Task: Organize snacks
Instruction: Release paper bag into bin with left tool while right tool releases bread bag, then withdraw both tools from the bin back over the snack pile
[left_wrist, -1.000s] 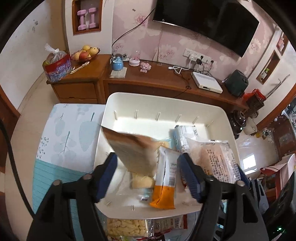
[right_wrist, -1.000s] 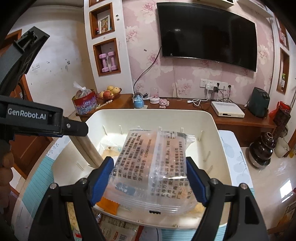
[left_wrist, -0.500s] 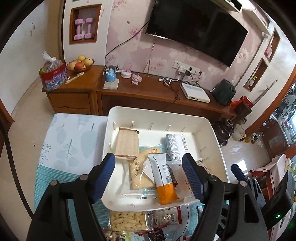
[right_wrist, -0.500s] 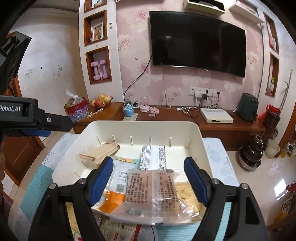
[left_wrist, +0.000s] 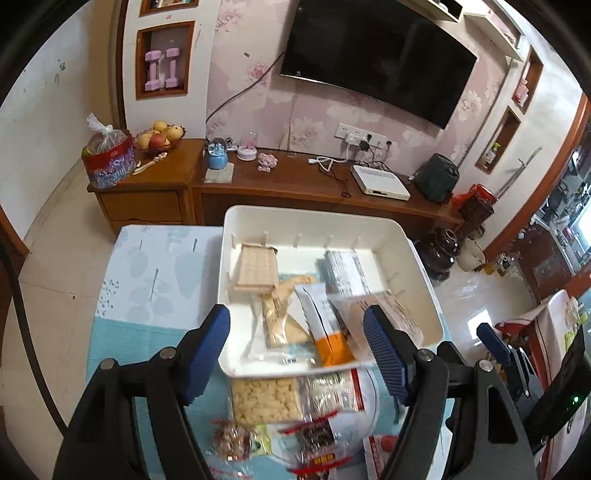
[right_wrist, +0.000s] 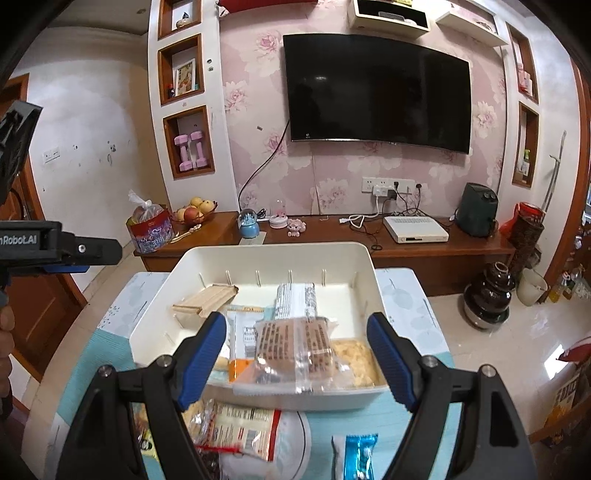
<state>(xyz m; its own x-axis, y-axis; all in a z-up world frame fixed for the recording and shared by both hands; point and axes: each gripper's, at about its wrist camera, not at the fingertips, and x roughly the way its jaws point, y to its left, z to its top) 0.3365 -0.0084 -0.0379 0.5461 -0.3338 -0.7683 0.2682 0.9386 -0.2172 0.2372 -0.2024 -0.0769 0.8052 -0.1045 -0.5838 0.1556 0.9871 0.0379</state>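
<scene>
Left wrist: left gripper (left_wrist: 297, 349) jaws apart, empty, above white plastic bin (left_wrist: 417, 258); wafer pack (left_wrist: 257, 268) lies flat inside.

Right wrist: right gripper (right_wrist: 297, 356) released, empty; clear biscuit packet (right_wrist: 295, 350) overhangs near rim; loose snacks (right_wrist: 240, 428) outside, likely next.

Smooth white plastic bin (left_wrist: 424, 273); glossy clear-film snack packets (right_wrist: 295, 350); matt printed cloth on bench (left_wrist: 155, 280); polished wood cabinet (right_wrist: 424, 251).
</scene>
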